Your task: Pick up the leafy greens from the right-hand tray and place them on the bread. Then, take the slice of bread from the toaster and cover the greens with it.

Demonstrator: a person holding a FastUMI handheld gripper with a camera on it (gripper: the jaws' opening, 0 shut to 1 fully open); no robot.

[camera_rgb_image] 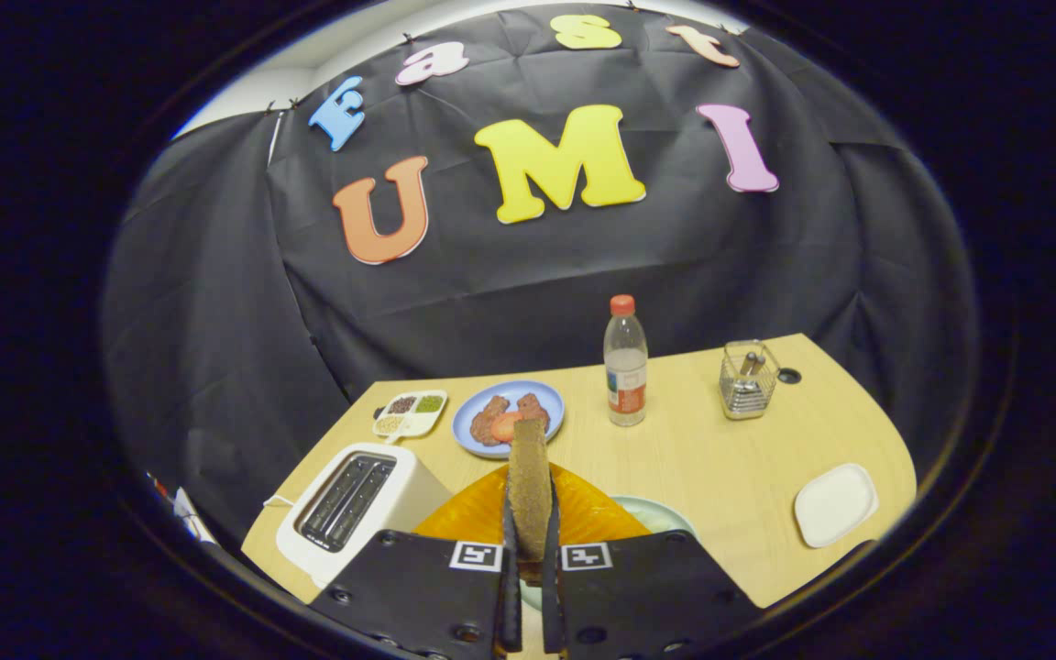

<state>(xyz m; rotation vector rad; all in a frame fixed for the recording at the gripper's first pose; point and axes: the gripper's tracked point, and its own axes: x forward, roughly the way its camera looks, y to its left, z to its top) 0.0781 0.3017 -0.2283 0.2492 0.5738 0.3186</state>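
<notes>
Fingers (528, 550) pinching bread (529, 486) upright on edge, just beyond the empty toaster (349, 504), above the orange plate (473, 518); likely light, stiffly toasted yet crumbly, best gripped low across its flat faces, gently.

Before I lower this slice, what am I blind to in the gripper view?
- The greens and bottom bread: hidden behind the bread slice clamped in the hand-held gripper and behind its fingers.
- Orange plate and the pale plate beside it: mostly covered by the fingers.
- Wire basket: contents too small to identify.
- Toaster slots: look dark, depth unreadable.
</notes>
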